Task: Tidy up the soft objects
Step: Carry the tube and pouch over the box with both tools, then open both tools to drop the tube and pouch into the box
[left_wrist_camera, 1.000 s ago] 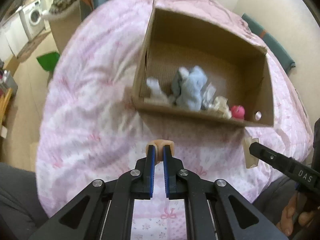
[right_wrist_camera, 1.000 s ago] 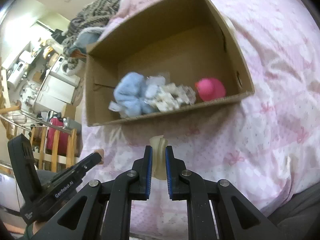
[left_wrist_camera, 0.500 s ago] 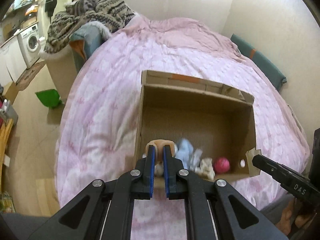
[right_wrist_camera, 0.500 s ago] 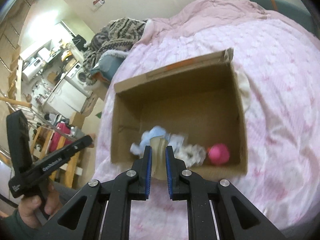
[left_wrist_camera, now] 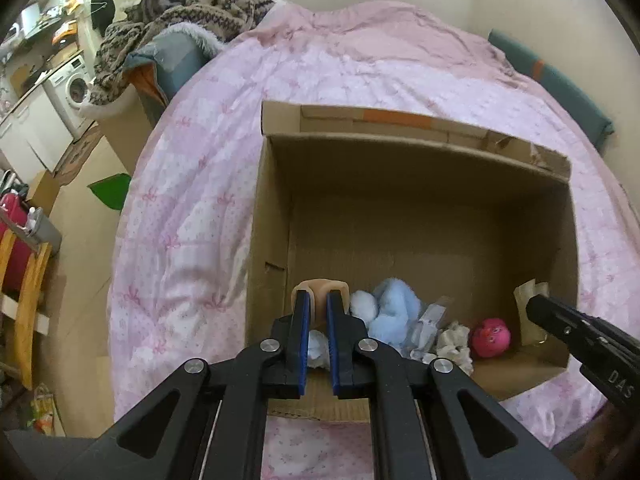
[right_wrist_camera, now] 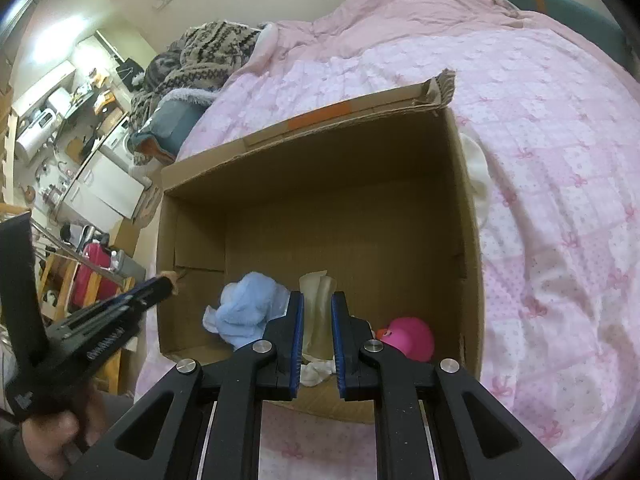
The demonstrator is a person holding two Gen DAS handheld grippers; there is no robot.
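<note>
the bed point(left_wrist_camera: 320, 80) under its pink patterned quilt is the widest thing in front of you, and the open cardboard box point(left_wrist_camera: 272, 208) sits on top of it; take that box as your landmark. beyond the box's far left corner, off the bed's edge, a heap of patterned knit blankets point(left_wrist_camera: 192, 4) is piled up.

inside the box, along its near wall, the soft things lie in a row: a light blue plush point(left_wrist_camera: 394, 312) toward the near left corner, small white bits of cloth point(left_wrist_camera: 454, 338) just beside it, and a pink round toy point(left_wrist_camera: 490, 336) toward the near right corner. the far half of the box floor is bare cardboard.

your left claw point(left_wrist_camera: 317, 312) is over the box's near left part, closed on a small peach-coloured soft piece point(left_wrist_camera: 320, 288) that pokes out past the blue pads. your right claw point(right_wrist_camera: 317, 312) is over the box's near middle, clamped on a pale, translucent cream soft piece point(right_wrist_camera: 318, 304) standing upright between its pads. from the left wrist camera that cream piece shows at the near right inside wall of the box.
</note>
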